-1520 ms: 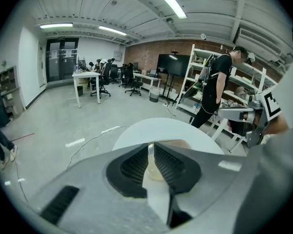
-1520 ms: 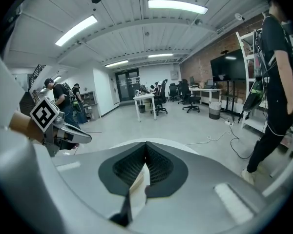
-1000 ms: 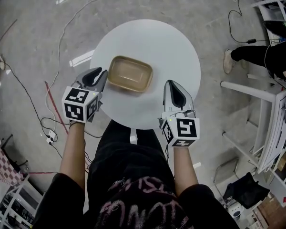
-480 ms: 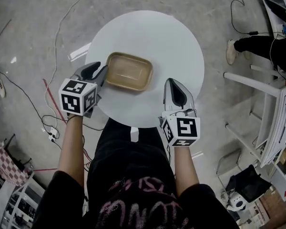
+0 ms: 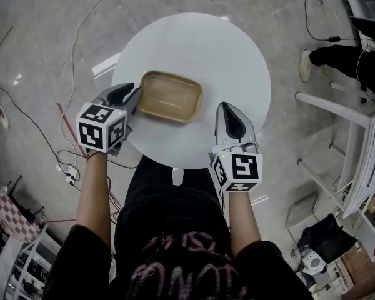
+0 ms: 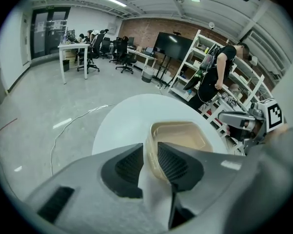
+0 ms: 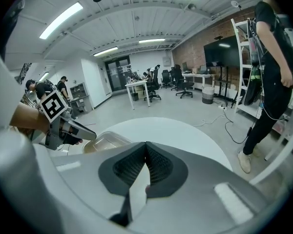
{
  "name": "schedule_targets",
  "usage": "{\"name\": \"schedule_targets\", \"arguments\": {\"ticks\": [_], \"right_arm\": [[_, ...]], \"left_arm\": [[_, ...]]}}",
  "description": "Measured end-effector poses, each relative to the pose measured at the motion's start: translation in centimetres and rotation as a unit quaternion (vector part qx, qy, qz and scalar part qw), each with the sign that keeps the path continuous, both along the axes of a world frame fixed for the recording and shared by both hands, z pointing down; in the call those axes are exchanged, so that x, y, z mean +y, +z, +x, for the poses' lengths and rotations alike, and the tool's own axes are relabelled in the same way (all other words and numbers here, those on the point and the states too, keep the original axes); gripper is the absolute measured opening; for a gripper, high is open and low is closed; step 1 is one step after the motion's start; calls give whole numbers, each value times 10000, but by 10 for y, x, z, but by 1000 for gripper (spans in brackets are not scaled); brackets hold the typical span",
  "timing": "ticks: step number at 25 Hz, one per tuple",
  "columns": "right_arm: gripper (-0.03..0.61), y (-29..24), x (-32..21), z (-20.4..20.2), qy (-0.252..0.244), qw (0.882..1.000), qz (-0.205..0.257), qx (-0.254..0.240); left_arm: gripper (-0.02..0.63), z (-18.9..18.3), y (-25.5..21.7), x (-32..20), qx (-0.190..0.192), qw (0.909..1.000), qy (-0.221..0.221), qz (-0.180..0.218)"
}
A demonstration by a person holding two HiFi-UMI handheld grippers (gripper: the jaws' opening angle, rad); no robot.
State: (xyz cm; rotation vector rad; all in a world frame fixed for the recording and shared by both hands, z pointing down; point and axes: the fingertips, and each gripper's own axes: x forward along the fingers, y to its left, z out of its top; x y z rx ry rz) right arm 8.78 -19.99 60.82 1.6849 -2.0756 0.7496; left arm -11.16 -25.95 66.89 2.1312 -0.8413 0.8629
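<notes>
In the head view, a tan tray [image 5: 172, 96] lies on the round white worktop [image 5: 219, 49], with the left tool [image 5: 131, 96] at its left rim and the right tool [image 5: 229, 110] near its right end. The left gripper view shows that tool's jaws pinching the tray's rim. The right gripper view shows its jaws pressed together on nothing, with the tray off to their left.

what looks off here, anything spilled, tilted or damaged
Nothing stands out. The tan container sits empty on the round white table, with no spill or damage visible. The left hand-held gripper has its jaws closed on the container's rim; the right hand-held gripper is shut and empty.
</notes>
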Motion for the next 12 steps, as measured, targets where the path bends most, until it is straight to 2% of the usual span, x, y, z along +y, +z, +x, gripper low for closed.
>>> {"name": "schedule_targets", "arguments": {"ticks": [3, 7, 12], "right_arm": [[8, 2, -3, -3, -49, 10000, 5, 18], [8, 4, -6, -5, -58, 10000, 0, 48], [8, 6, -5, -5, -32, 10000, -28, 36]], "left_arm": [[48, 5, 1, 1, 90, 9999, 54, -132], [44, 5, 4, 0, 278, 9991, -50, -321], [37, 3, 4, 1, 238, 9992, -61, -324]]}}
